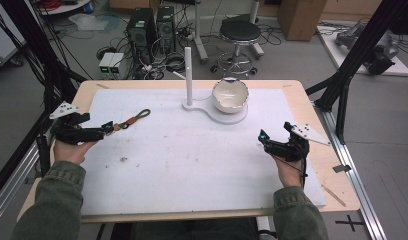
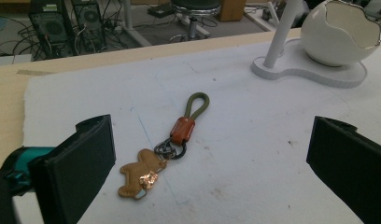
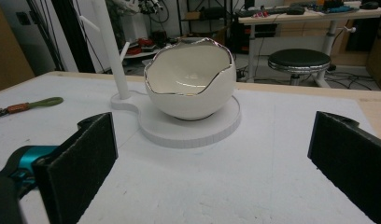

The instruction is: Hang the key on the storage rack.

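One keychain [image 2: 165, 149] lay flat on the white mat [image 1: 192, 165], toward its left side: one green cord loop, one orange sleeve, one dark ring and one tan leather charm. The left gripper [image 1: 104, 129] was held just beside its charm end, jaws spread wide with nothing between them. Well apart, at the far middle of the mat, stood one white stand [image 1: 212, 112] bearing one upright post [image 1: 188, 75] and one eggshell-shaped bowl [image 3: 188, 84] with a metallic rim. The right gripper [image 1: 264, 137] hovered near the mat's right side, facing the bowl, jaws likewise wide apart and empty. One black stool [image 1: 239, 32] stood on the floor beyond the table [image 1: 317, 130].
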